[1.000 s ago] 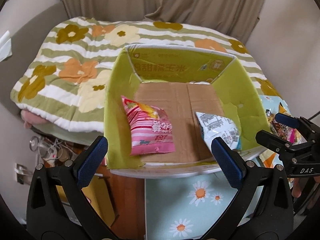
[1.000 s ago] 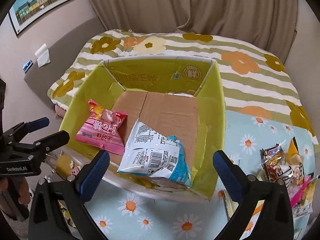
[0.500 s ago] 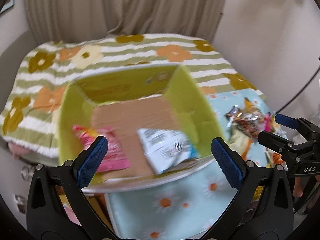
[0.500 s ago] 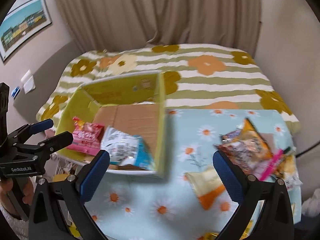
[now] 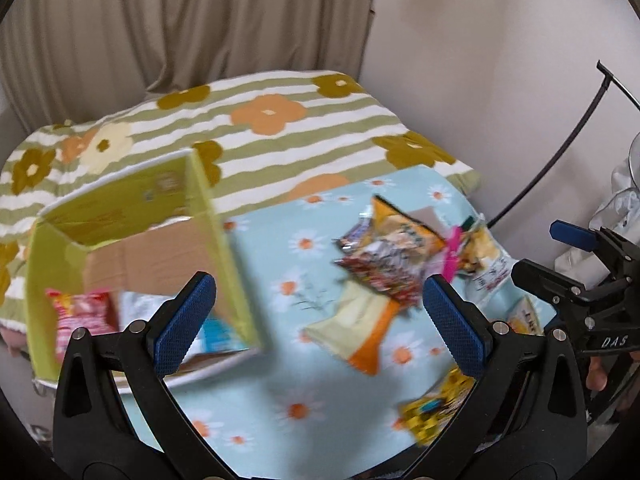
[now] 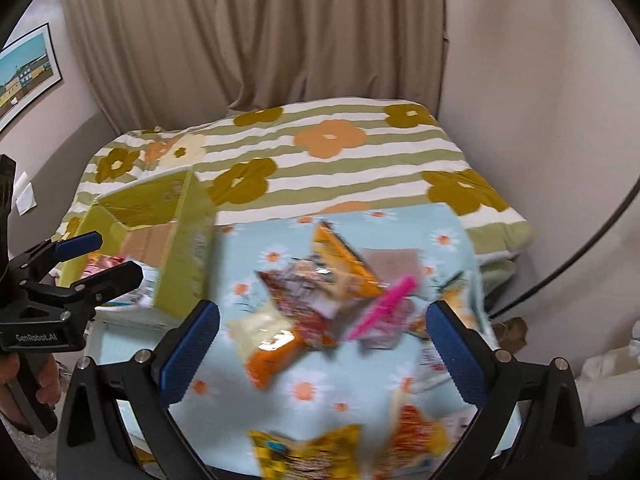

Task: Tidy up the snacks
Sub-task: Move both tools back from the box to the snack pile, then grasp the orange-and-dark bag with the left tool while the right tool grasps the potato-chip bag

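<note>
1. The left gripper [image 5: 318, 316] is seen with its blue-padded fingers [image 5: 186, 320] spread wide and nothing between them; the right gripper [image 6: 320, 344] is likewise spread and empty.
2. Beneath both, a cream-and-orange foil snack bag [image 6: 266, 346] is seen lying flat on the daisy-printed light-blue counter [image 5: 256, 408], touching a heap of crinkled red, orange and pink snack packets [image 6: 332, 284].
3. A yellow patterned packet [image 6: 304, 454] lies apart at the near edge.
4. The bags are judged light, soft and slippery, their contents crushable; a gentle pinch on a flat sealed end seam is advised.
5. To the left, the open yellow-green cardboard box [image 5: 228, 248] is seen holding a pink striped packet [image 5: 80, 316] and a white-and-blue one, blurred.
</note>
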A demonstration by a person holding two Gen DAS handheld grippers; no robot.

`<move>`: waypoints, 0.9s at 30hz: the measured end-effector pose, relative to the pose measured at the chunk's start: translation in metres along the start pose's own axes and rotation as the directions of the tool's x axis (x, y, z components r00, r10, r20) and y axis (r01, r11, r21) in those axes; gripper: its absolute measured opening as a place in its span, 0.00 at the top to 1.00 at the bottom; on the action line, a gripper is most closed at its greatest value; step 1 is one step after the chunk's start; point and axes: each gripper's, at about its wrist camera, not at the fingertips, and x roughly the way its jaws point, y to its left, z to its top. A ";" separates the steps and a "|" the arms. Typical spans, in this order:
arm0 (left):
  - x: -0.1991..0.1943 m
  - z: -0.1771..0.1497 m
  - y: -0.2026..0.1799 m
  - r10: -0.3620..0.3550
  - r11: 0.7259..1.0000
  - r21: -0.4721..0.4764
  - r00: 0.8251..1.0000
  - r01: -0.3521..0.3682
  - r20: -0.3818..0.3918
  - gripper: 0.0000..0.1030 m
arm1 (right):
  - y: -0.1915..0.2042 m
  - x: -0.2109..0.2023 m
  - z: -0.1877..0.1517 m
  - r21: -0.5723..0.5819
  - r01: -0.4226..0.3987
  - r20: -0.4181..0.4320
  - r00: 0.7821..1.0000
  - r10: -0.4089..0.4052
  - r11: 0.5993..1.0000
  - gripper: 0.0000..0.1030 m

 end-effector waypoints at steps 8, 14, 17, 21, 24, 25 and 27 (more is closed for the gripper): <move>0.056 0.008 -0.064 0.001 1.000 0.031 0.997 0.001 -0.072 0.00 | -0.071 0.018 -0.014 -0.025 0.011 -0.032 0.999 -0.012 1.000 0.00; 0.107 0.003 -0.086 0.035 0.993 0.115 0.987 -0.016 -0.158 0.01 | -0.103 0.050 -0.028 0.003 0.023 -0.075 0.997 -0.023 1.000 0.00; 0.131 0.001 -0.088 0.039 0.991 0.136 0.980 -0.012 -0.198 0.01 | -0.106 0.064 -0.034 -0.026 0.058 -0.079 0.995 -0.060 0.998 0.00; 0.164 -0.002 -0.091 0.069 0.982 0.187 0.971 -0.026 -0.227 0.01 | -0.104 0.085 -0.039 -0.067 0.098 -0.101 0.989 -0.105 0.993 0.00; 0.180 -0.003 -0.091 0.088 0.976 0.214 0.967 -0.036 -0.237 0.01 | -0.101 0.098 -0.042 -0.093 0.111 -0.120 0.985 -0.122 0.989 0.00; 0.184 -0.004 -0.091 0.092 0.975 0.219 0.966 -0.039 -0.241 0.01 | -0.101 0.101 -0.042 -0.100 0.116 -0.123 0.984 -0.128 0.988 0.00; 0.194 -0.003 -0.090 0.104 0.972 0.232 0.964 -0.046 -0.247 0.01 | -0.098 0.108 -0.043 -0.129 0.142 -0.129 0.979 -0.158 0.981 0.00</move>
